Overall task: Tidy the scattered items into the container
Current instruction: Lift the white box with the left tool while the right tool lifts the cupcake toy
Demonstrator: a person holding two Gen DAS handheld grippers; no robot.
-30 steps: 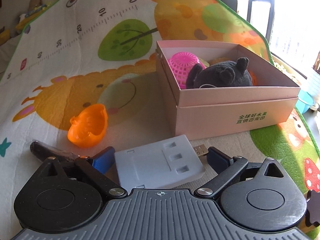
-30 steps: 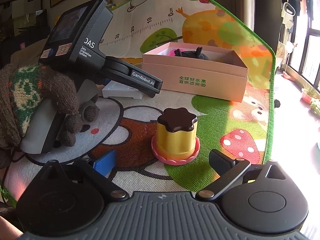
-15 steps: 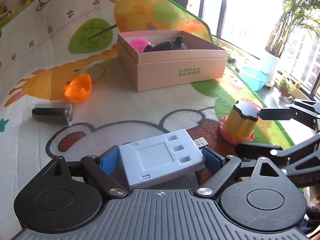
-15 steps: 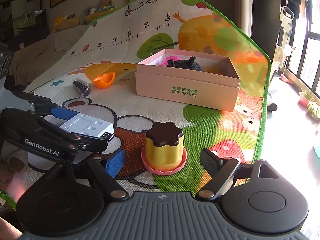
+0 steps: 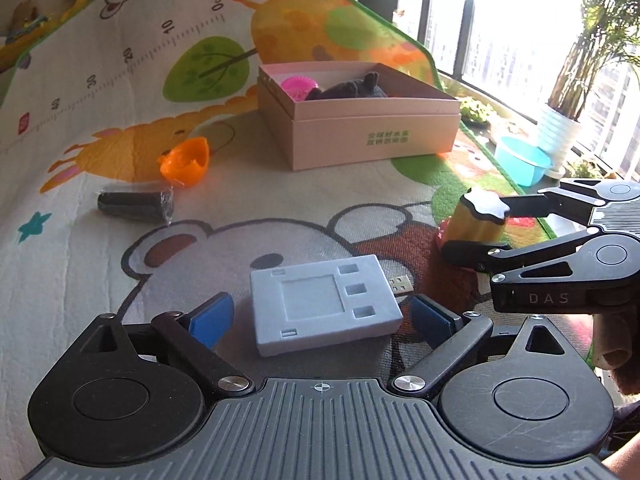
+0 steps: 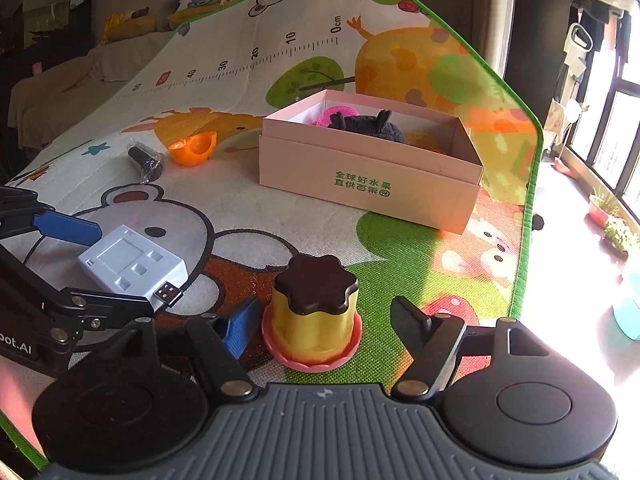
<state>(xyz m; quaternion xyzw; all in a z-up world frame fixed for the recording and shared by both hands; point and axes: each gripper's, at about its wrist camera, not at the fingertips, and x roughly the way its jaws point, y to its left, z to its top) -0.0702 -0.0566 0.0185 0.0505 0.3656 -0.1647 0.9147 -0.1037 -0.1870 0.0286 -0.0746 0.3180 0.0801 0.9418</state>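
The pale blue USB box lies low-centre on the mat between the wide-open left gripper; closing off-centre could twist it. The right gripper, also open, straddles the pudding toy. The pink container, upper centre, hides its contents' lower parts.

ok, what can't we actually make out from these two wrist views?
- Box contents: in both views the near wall and the dark plush hide the floor and most of the pink ball.
- Pudding toy: in the left view the right gripper covers part of it.
- Dark tube: too small in either view to identify.
- Window side: overexposed.
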